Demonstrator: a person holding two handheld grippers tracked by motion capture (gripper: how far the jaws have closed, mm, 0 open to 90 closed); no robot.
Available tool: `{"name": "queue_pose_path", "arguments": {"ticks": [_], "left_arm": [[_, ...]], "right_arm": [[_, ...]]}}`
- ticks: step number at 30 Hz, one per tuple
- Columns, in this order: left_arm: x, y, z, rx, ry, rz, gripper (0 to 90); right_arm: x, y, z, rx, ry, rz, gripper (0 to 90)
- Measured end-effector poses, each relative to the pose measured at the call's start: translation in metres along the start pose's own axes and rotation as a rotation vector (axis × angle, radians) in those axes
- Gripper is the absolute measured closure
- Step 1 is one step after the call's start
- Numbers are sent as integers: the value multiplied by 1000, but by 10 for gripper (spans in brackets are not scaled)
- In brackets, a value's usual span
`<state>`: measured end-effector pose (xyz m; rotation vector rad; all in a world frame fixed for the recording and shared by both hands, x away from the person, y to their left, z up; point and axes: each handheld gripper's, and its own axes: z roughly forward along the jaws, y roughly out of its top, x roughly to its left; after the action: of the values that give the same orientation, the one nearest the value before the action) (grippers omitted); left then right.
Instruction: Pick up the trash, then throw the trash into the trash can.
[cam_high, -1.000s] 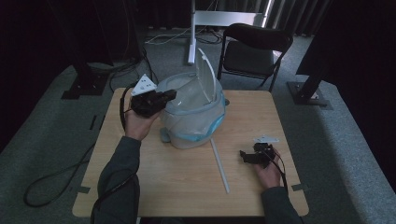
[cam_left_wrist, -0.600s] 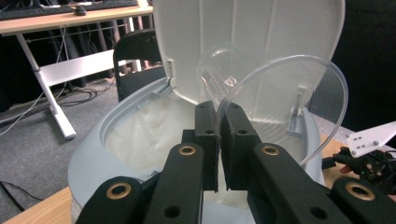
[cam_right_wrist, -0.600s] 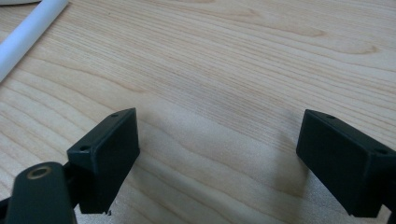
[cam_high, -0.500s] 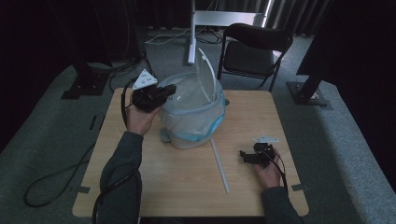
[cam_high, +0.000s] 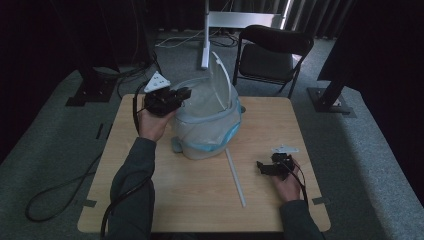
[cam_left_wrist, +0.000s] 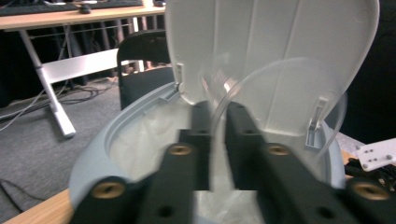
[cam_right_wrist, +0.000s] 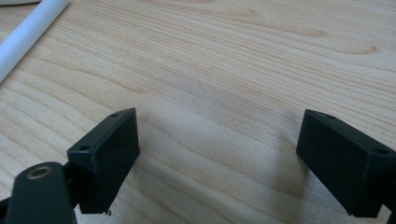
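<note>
Clear plastic cup (cam_left_wrist: 280, 116) over white-lined grey bin (cam_high: 207, 127), between loosening left hand-held gripper (cam_left_wrist: 215, 140) jaws.

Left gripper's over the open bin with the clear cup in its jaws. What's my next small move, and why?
Probably open the left gripper a little wider and let the clear cup fall. Its jaws have just been opening, with the cup's thin wall in the gap between them, above the lined bin, whose lid stands upright. The right gripper rests open on the table.
</note>
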<state>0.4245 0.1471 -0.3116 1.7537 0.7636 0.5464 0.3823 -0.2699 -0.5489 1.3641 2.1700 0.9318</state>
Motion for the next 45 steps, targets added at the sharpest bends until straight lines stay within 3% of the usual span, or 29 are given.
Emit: {"name": "queue_pose_path", "arguments": {"ticks": [2, 11, 35, 45], "left_arm": [[3, -2, 1, -1, -10, -21, 665], [5, -5, -8, -17, -10, -40, 621], [-16, -10, -27, -59, -50, -33, 591], [-34, -11, -24, -55, -86, -8, 560]], "right_arm": [[0, 0, 0, 0, 0, 0, 121], [0, 0, 0, 0, 0, -1, 121], [0, 0, 0, 1, 0, -1, 121], [0, 0, 0, 1, 0, -2, 121]]}}
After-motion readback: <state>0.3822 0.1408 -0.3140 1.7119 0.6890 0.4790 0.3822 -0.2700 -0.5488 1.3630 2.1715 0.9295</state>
